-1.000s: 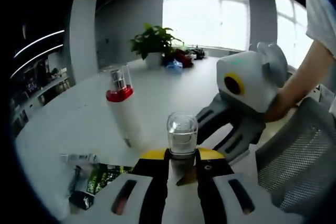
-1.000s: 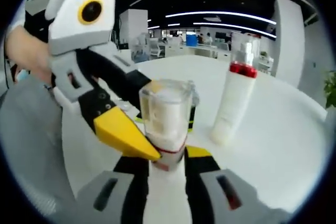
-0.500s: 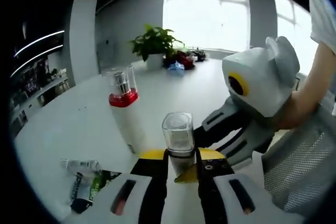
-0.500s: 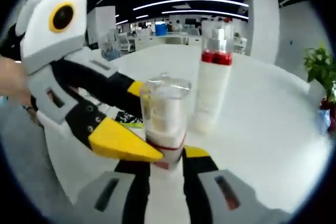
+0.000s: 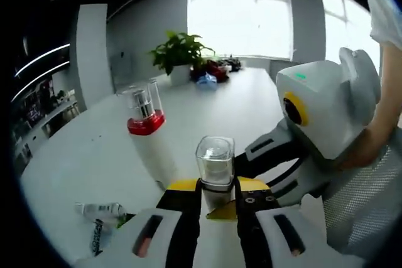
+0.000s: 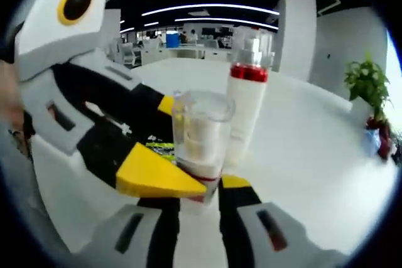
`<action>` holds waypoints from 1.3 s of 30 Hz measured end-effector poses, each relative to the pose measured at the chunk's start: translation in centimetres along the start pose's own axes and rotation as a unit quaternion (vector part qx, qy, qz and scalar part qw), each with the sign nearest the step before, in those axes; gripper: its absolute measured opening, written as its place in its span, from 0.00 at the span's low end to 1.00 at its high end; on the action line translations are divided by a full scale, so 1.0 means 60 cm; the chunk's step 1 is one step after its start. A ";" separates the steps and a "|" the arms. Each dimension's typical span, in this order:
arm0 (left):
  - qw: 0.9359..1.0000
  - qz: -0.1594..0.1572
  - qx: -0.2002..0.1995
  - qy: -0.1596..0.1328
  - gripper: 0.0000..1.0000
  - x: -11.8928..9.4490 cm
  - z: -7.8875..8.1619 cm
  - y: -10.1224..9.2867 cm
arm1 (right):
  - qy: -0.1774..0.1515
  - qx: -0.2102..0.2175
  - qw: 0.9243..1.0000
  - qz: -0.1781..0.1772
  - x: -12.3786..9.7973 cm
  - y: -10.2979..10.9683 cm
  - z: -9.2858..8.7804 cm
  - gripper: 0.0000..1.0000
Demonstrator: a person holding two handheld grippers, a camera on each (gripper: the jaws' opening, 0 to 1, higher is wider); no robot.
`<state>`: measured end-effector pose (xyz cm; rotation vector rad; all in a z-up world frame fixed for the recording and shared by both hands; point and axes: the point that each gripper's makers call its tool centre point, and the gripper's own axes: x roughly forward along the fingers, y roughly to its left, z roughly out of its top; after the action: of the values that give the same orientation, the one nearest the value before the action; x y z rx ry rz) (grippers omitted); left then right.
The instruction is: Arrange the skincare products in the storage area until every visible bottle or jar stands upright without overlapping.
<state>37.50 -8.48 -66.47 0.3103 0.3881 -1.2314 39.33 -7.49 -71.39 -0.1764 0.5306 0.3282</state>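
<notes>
A small white bottle (image 5: 215, 166) with a clear square cap and a red band stands upright between the jaws of my left gripper (image 5: 215, 187), which is shut on it. My right gripper (image 5: 252, 160) reaches in from the right and grips the same bottle. In the right gripper view the small bottle (image 6: 201, 137) sits between my right gripper (image 6: 200, 187), and the left gripper (image 6: 167, 144) clamps it from the left with yellow-tipped jaws. A tall white bottle (image 5: 151, 137) with a red collar and clear cap stands upright on the table behind; it is also in the right gripper view (image 6: 246, 110).
On the white table (image 5: 81, 155) a small clear tube (image 5: 100, 208) and a dark green packet (image 5: 99, 238) lie flat at the left; the packet (image 6: 157, 147) shows behind the left gripper. A potted plant (image 5: 179, 54) stands at the far edge. A person's arm (image 5: 383, 111) and a mesh chair (image 5: 361, 199) are at the right.
Both grippers stay shut on the small bottle. Both views have shifted a little with the hands; the tall bottle now sits closer behind the held one in the right gripper view.
</notes>
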 end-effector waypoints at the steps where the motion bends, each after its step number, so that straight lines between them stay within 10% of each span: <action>1: 1.000 -0.001 0.005 0.001 0.17 0.001 0.000 0.001 | 0.000 0.002 1.000 -0.003 0.000 -0.001 0.000 0.23; 22: 0.999 -0.016 0.031 0.010 0.18 0.033 0.010 0.026 | -0.012 0.049 0.997 -0.063 0.005 -0.038 0.003 0.20; 39: 0.998 0.040 -0.047 -0.004 0.28 -0.020 0.002 0.060 | -0.018 0.058 0.995 -0.073 0.021 -0.045 0.010 0.20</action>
<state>40.57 -6.41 -65.77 0.2385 0.4225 -1.1327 41.59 -9.53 -71.34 -0.0957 0.4964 0.1570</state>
